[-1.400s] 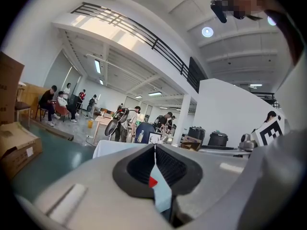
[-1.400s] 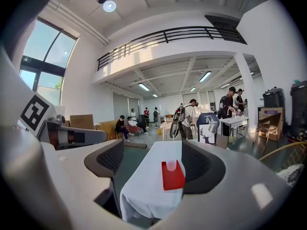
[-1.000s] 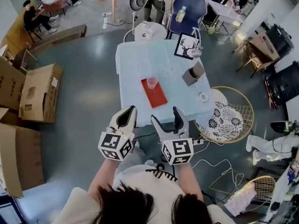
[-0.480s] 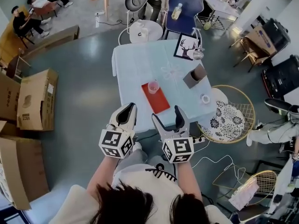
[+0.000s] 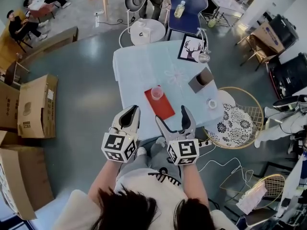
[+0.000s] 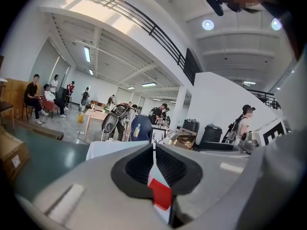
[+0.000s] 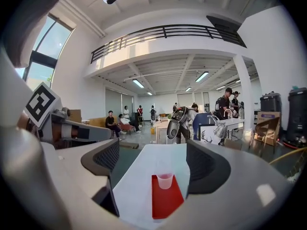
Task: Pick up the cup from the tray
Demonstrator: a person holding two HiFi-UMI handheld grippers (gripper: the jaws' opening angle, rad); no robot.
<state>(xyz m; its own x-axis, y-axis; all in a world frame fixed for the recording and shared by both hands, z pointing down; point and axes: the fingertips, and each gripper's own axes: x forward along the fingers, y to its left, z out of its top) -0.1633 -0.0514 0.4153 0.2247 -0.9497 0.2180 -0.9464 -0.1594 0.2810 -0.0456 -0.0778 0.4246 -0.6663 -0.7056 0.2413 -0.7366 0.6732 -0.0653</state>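
Nearer the surface now, the right gripper has been spreading its empty jaws wide, the left gripper keeps its own pressed together, so reaching the cup on the tray looks like the next job.

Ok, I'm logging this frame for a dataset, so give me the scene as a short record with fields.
cup: pink, translucent, upright on the tray's far end
tray: red, flat, on the table near the person's edge
table: covered in pale blue cloth
left gripper: jaws together, holding nothing
right gripper: jaws apart, just been opening, nothing between them, cup ahead
task stage: cup not yet reached
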